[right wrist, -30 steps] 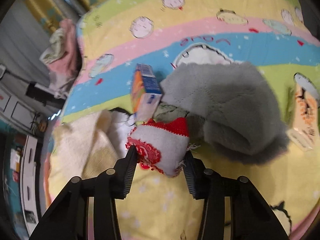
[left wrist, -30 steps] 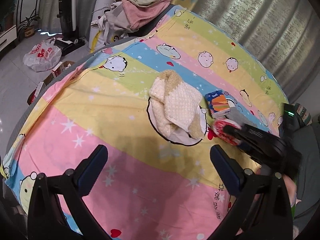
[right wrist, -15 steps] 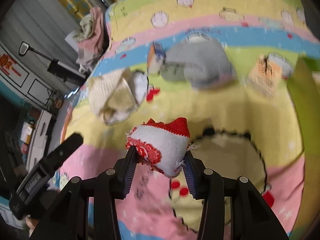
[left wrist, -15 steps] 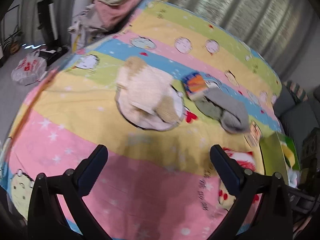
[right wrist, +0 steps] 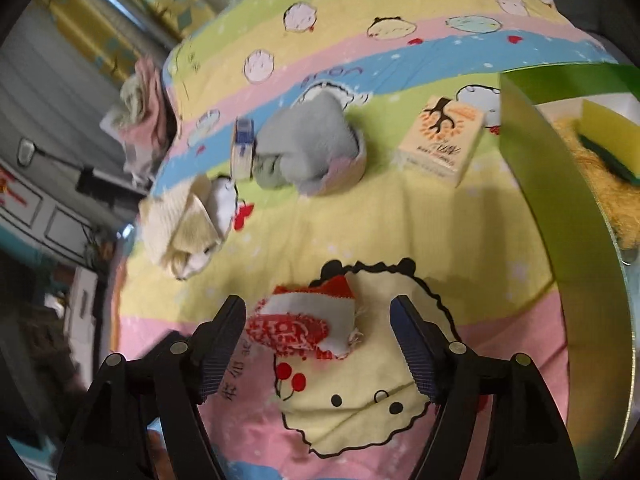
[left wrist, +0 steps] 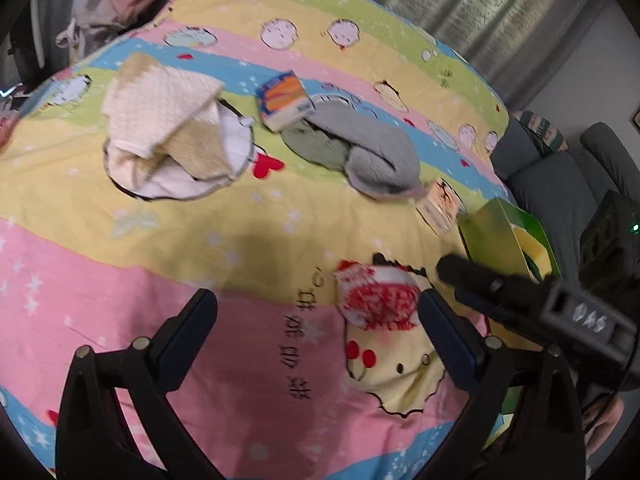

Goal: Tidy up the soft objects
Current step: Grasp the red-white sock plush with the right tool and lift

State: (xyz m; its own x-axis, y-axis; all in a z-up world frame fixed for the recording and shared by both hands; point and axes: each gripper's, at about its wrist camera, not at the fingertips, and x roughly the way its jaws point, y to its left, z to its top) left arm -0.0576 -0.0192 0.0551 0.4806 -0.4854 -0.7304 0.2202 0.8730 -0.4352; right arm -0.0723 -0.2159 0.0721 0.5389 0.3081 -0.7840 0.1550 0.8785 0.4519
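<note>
A red-and-white fabric pouch (right wrist: 308,324) lies on the cartoon bedsheet (right wrist: 400,224). It sits between the fingers of my right gripper (right wrist: 318,306), whose jaws are opening, and neither pad touches it. In the left wrist view the same pouch (left wrist: 376,300) rests just beyond the right fingertip of my left gripper (left wrist: 316,298). That gripper's jaws stand wide and are closing slightly, pressing on nothing. The right gripper (left wrist: 520,300) reaches in from the right there. A cream knitted cloth (left wrist: 160,120) and a grey plush cloth (left wrist: 360,152) lie farther back.
A green box (right wrist: 560,200) holding a yellow sponge (right wrist: 608,132) stands right of the pouch. A blue-orange tissue pack (left wrist: 284,100) leans on the grey cloth, and a beige tissue pack (right wrist: 440,140) lies near the box. Clothes are piled (right wrist: 144,108) at the bed's far end.
The right gripper carried the pouch away from the grey cloth to the near part of the sheet beside the green box, then opened off it. The left gripper swung right toward the pouch.
</note>
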